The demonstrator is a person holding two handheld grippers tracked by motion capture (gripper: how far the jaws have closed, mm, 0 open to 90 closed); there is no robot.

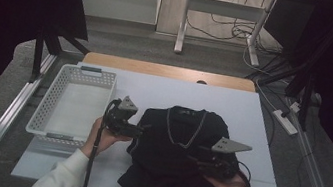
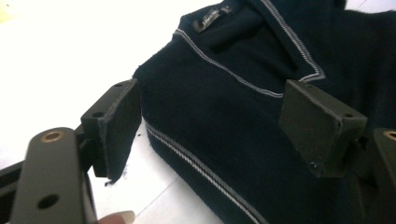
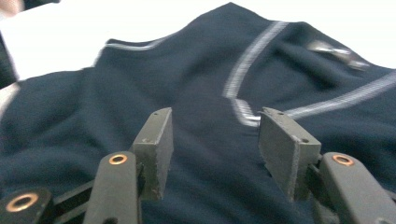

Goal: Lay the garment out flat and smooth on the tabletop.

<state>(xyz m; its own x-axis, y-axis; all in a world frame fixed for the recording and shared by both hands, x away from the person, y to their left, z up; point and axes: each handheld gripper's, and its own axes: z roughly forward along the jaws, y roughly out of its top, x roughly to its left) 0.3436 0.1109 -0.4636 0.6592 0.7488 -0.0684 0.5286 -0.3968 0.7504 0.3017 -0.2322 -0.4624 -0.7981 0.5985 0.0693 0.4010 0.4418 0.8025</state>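
Note:
A dark navy sweater [image 1: 177, 141] with a white-striped V neck lies folded on the white board [image 1: 242, 110], its collar toward the far side. My left gripper [image 1: 143, 129] is at the sweater's left edge. In the left gripper view the left gripper [image 2: 210, 112] is open, and the folded edge of the sweater [image 2: 243, 154] lies between its wide-apart pads without being pressed. My right gripper [image 1: 195, 154] hovers over the sweater's near right part. The right gripper [image 3: 212, 135] is open above the sweater [image 3: 187, 79], with nothing held between its pads.
An empty white perforated basket [image 1: 43, 109] stands on the board to the left of the left hand. A wooden table edge [image 1: 168, 71] runs behind the board. On the floor at the right lie a power strip [image 1: 284, 120] and cables.

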